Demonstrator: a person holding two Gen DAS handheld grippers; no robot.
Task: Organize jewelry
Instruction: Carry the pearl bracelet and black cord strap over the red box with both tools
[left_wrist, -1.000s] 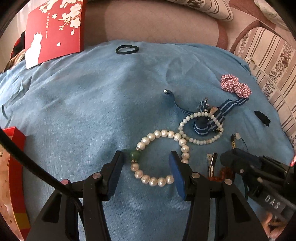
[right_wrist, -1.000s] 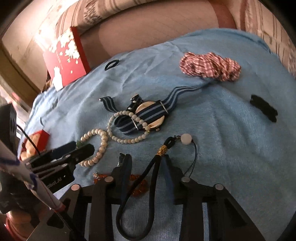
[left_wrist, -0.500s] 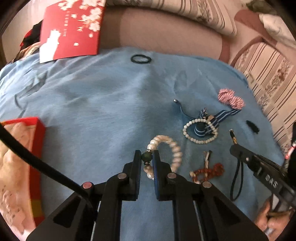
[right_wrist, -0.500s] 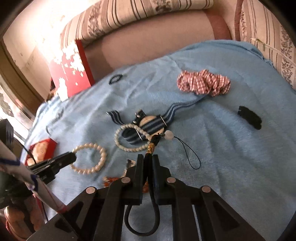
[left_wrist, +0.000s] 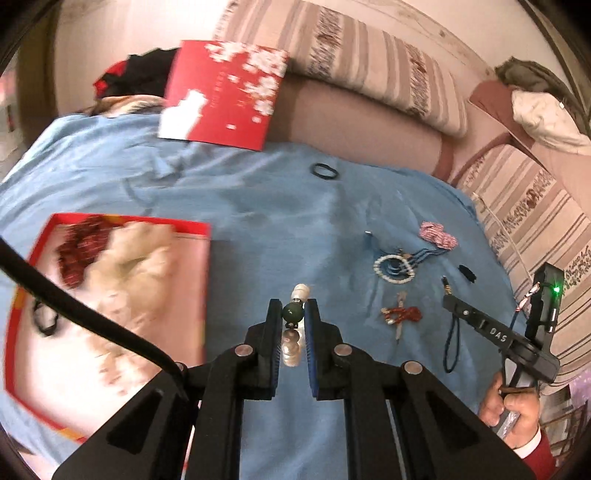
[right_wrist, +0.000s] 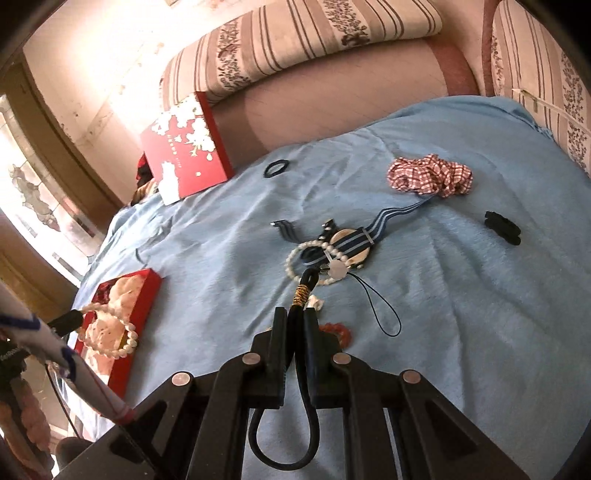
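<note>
Over the blue blanket (left_wrist: 258, 206) my left gripper (left_wrist: 293, 314) pinches the pearl bracelet (right_wrist: 110, 332) by its green bead — my right gripper (right_wrist: 295, 317) clamps the black cord (right_wrist: 299, 369). Next: carry both above the red box (left_wrist: 199, 229), then release.

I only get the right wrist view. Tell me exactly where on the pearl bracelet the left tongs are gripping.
Observer: The left tongs are shut on the pearl bracelet's green bead.
Operator: Report anything in the red box that I can't see.
Observer: A black loop lies near the left wall of the red box, though it is blurred.
Operator: Check my own handle.
Observer: A green light glows on it.
</note>
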